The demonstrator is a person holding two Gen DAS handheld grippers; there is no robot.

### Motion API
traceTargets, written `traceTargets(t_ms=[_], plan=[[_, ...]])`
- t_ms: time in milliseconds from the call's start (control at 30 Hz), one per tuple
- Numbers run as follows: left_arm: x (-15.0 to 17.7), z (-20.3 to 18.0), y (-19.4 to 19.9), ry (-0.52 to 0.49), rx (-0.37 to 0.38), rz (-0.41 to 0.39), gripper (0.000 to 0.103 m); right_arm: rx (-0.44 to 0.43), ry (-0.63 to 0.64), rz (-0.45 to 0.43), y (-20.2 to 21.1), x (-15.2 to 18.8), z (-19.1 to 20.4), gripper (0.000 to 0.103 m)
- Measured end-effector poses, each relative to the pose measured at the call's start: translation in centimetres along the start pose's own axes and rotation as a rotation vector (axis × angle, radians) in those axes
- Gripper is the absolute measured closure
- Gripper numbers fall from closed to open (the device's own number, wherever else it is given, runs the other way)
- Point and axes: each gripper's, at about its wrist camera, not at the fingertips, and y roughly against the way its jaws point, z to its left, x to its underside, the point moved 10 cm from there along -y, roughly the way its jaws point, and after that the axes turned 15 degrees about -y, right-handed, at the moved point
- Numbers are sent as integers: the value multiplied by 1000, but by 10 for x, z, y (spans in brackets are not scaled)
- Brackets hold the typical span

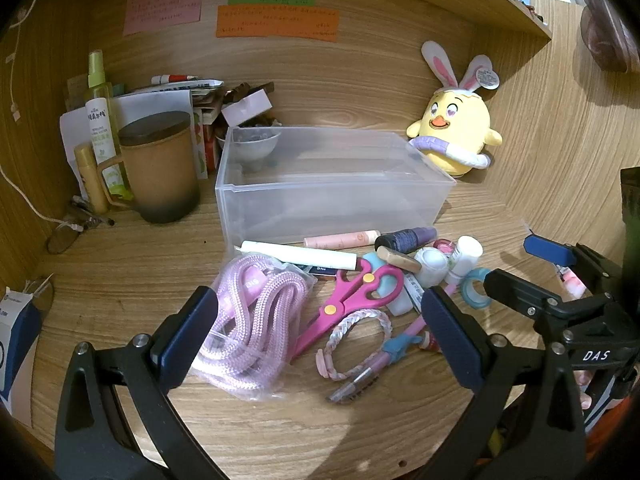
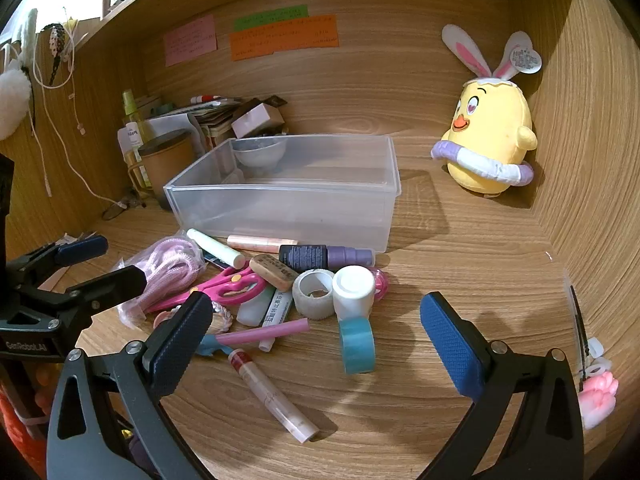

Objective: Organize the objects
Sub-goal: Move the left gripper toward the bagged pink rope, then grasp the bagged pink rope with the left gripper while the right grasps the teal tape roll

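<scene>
A clear plastic bin (image 1: 332, 200) (image 2: 288, 204) sits on the wooden desk, nothing inside it. In front of it lies a heap: bagged pink rope (image 1: 252, 320) (image 2: 168, 268), pink scissors (image 1: 352, 296) (image 2: 224, 286), a white tube (image 1: 300, 255), a purple bottle (image 2: 326, 258), a braided bracelet (image 1: 356, 340), a blue tape roll (image 2: 357, 344), a white-capped jar (image 2: 354, 292) and a clear pink tube (image 2: 272, 396). My left gripper (image 1: 320, 332) hovers open over the rope and scissors. My right gripper (image 2: 316, 340) is open above the tape roll, holding nothing.
A brown lidded mug (image 1: 160, 168), spray bottles (image 1: 98, 112) and stacked papers crowd the back left corner. A yellow plush chick (image 1: 456, 132) (image 2: 492, 136) stands at the back right. Sticky notes (image 1: 276, 20) hang on the back wall. A shelf runs overhead.
</scene>
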Motion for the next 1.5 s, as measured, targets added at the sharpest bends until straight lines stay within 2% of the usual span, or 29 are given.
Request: traceTargets(t_ms=[467, 700, 1067, 1300, 1500], plan=[[6, 5, -3, 30, 23, 36, 0, -6, 9, 22, -4, 2, -2, 0], [6, 9, -2, 8, -6, 38, 0, -4, 16, 24, -7, 1, -2, 0], [2, 7, -5, -21, -7, 35, 0, -18, 13, 10, -7, -4, -2, 0], [11, 22, -14, 14, 1, 72, 0, 14, 22, 17, -8, -1, -14, 0], [26, 46, -37, 4, -12, 180, 0, 31, -44, 51, -13, 1, -44, 1]])
